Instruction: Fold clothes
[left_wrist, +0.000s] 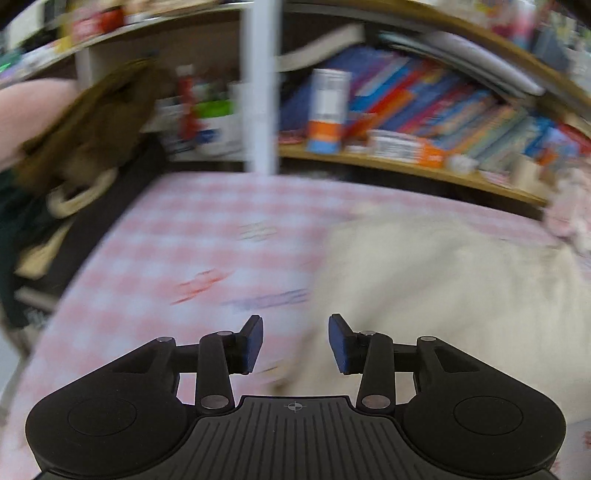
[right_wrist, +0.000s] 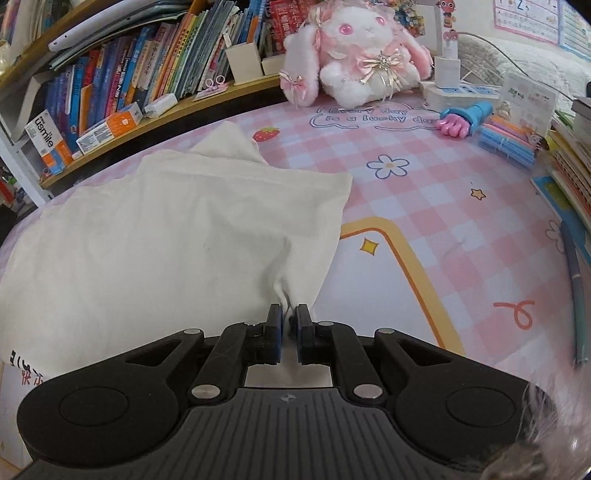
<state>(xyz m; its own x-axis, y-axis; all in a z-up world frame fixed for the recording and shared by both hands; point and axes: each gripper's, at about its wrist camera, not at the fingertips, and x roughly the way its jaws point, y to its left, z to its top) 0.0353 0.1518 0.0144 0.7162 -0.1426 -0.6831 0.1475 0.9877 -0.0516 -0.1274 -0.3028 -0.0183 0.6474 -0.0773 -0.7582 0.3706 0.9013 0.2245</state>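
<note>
Ahead of me a plush rabbit (right_wrist: 354, 55) sits on the pink checked mat (right_wrist: 424, 192), with books (right_wrist: 147, 62) shelved behind and a power strip (right_wrist: 465, 92) beside it.

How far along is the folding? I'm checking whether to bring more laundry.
Early stage. The cream cotton garment lies spread on the pink checked table mat, with no finished fold visible. In hand: the right tool is shut on the garment's near corner, bunching the fabric. The left tool is open over the mat at the cloth's edge, holding nothing. All the folding remains.
</note>
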